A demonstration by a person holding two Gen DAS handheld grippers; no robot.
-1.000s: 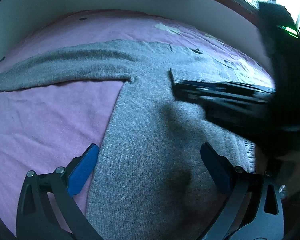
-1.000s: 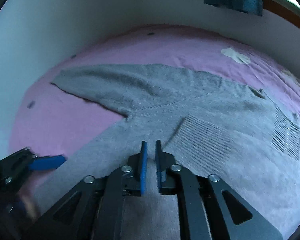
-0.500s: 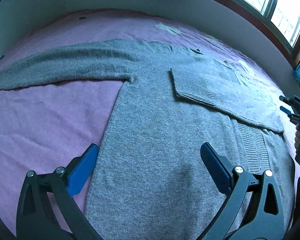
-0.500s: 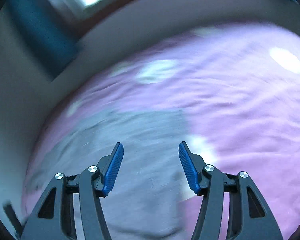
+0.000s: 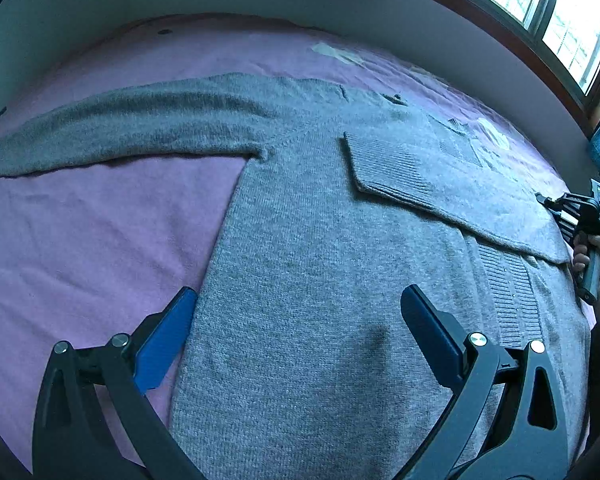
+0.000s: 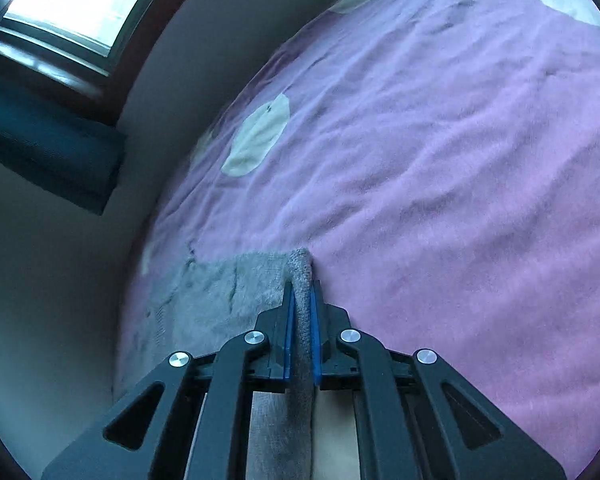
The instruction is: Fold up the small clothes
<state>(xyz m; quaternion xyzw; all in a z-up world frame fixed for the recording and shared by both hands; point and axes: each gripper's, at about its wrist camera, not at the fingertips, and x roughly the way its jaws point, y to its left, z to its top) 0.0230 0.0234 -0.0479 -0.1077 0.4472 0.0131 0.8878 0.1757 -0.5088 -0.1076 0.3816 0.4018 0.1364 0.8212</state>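
Observation:
A grey knit sweater (image 5: pixel 308 248) lies flat on the pink bedspread (image 5: pixel 100 232). Its left sleeve (image 5: pixel 120 132) stretches out to the left. Its right sleeve (image 5: pixel 440 192) is folded across the chest, cuff near the middle. My left gripper (image 5: pixel 296 324) is open, low over the sweater's lower body, touching nothing. My right gripper (image 6: pixel 301 292) is shut on a fold of the sweater's right edge (image 6: pixel 300 272). It also shows in the left wrist view (image 5: pixel 548 202) at the sweater's right shoulder fold.
The bedspread (image 6: pixel 440 200) has white patches (image 6: pixel 256 136) and runs to a wall with a window (image 5: pixel 560 12) and dark blue curtain (image 6: pixel 48 152). A hand holds the right gripper's handle (image 5: pixel 592 260).
My right gripper let go of the sleeve over the chest, swung right while open, and has now shut on the sweater's right edge. My left gripper has stayed in place.

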